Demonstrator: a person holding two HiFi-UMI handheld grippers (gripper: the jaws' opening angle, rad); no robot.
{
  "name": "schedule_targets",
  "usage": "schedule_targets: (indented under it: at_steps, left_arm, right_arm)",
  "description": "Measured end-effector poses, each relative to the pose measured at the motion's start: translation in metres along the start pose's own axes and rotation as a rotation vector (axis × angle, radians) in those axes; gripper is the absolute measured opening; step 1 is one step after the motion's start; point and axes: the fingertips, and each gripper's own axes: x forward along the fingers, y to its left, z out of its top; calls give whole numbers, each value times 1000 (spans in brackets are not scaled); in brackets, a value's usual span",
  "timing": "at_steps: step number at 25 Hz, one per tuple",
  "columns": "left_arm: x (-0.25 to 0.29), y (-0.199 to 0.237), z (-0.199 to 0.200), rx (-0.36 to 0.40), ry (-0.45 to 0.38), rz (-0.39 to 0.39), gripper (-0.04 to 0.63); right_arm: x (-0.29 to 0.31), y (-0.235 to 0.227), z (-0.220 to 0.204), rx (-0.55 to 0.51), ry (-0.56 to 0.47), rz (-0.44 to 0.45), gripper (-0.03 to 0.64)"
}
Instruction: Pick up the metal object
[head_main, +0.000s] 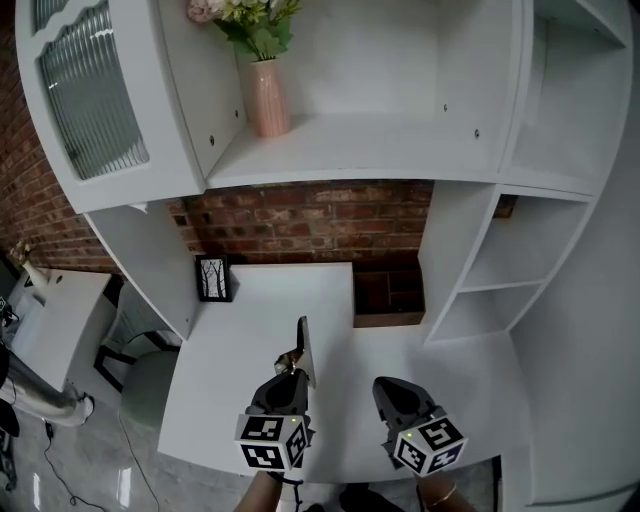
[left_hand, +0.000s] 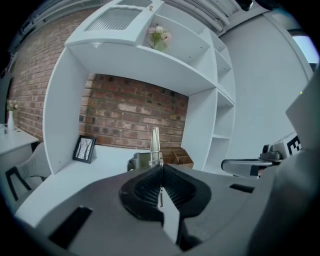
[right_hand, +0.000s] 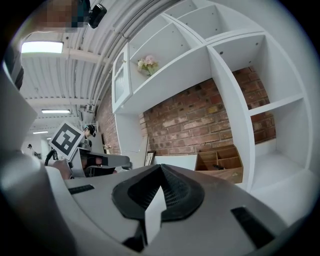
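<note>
The metal object is a thin shiny piece standing on edge above the white desk, with its tip pointing away from me. My left gripper is shut on its near end. In the left gripper view the metal object sticks up past the closed jaws of the left gripper. My right gripper hovers just to the right, apart from the object. In its own view the right gripper is shut with nothing between the jaws.
A small framed picture leans at the desk's back left. A wooden organiser sits against the brick wall. A pink vase of flowers stands on the upper shelf. White shelves rise on the right and a chair is on the left.
</note>
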Motion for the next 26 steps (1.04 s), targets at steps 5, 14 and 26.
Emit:
schedule_targets:
  at_steps: [5, 14, 26]
  left_arm:
    - [-19, 7, 0, 21, -12, 21, 11]
    - [-49, 15, -2, 61, -32, 37, 11]
    - [-89, 31, -16, 40, -37, 31, 11]
  right_arm:
    - [-2, 13, 3, -64, 8, -4, 5]
    - [-8, 38, 7, -116, -22, -19, 5]
    - [-18, 78, 4, -119, -52, -37, 5]
